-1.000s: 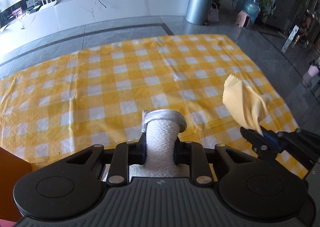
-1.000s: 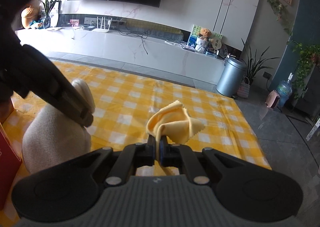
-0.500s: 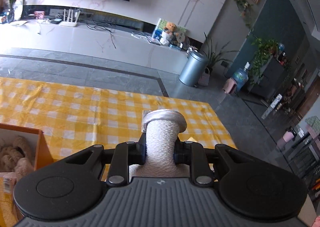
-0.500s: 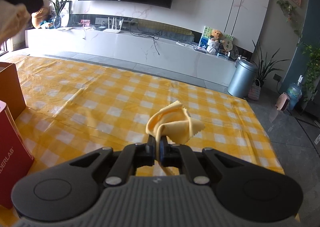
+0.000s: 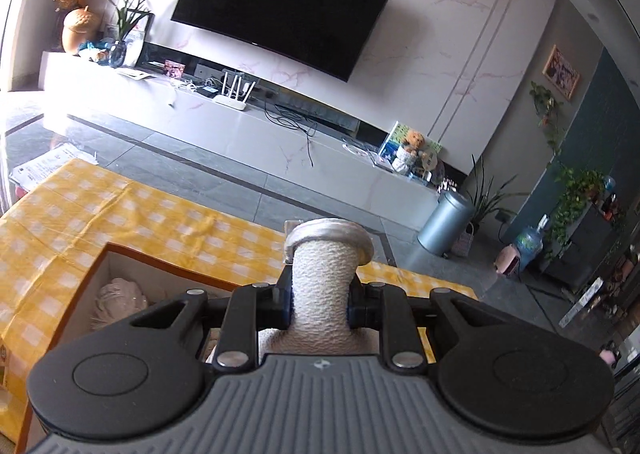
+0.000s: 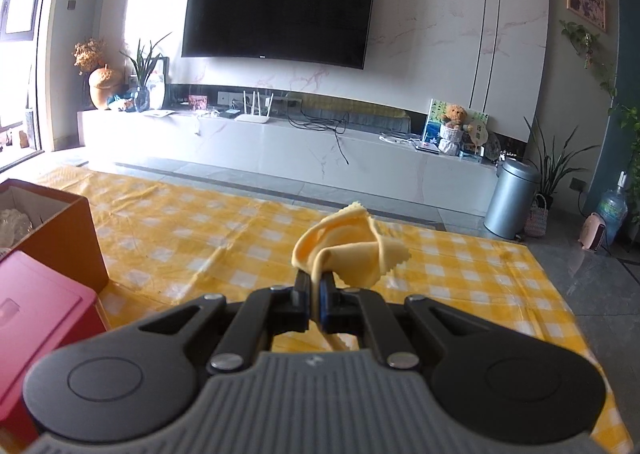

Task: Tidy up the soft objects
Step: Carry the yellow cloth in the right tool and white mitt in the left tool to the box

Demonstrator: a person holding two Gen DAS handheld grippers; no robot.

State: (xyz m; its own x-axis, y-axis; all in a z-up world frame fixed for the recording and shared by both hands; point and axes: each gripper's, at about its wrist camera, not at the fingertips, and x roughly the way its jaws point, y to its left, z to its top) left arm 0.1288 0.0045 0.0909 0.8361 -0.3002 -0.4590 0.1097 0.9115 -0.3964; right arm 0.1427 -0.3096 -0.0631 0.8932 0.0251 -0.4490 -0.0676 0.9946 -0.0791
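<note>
While the cream knitted soft item with a grey rolled rim (image 5: 323, 274) is pinched at its narrow neck by the left gripper (image 5: 320, 306) above the open orange cardboard box (image 5: 100, 258), it is judged light and compressible. A thin yellow cloth (image 6: 344, 250), limp and slip-prone, is clamped at its bunched middle by the right gripper (image 6: 315, 300) over the yellow-checked surface (image 6: 200, 238).

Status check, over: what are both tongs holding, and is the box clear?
Left tongs shut on white slipper, above open box. Right tongs shut on yellow cloth. Nothing blocking the box.
</note>
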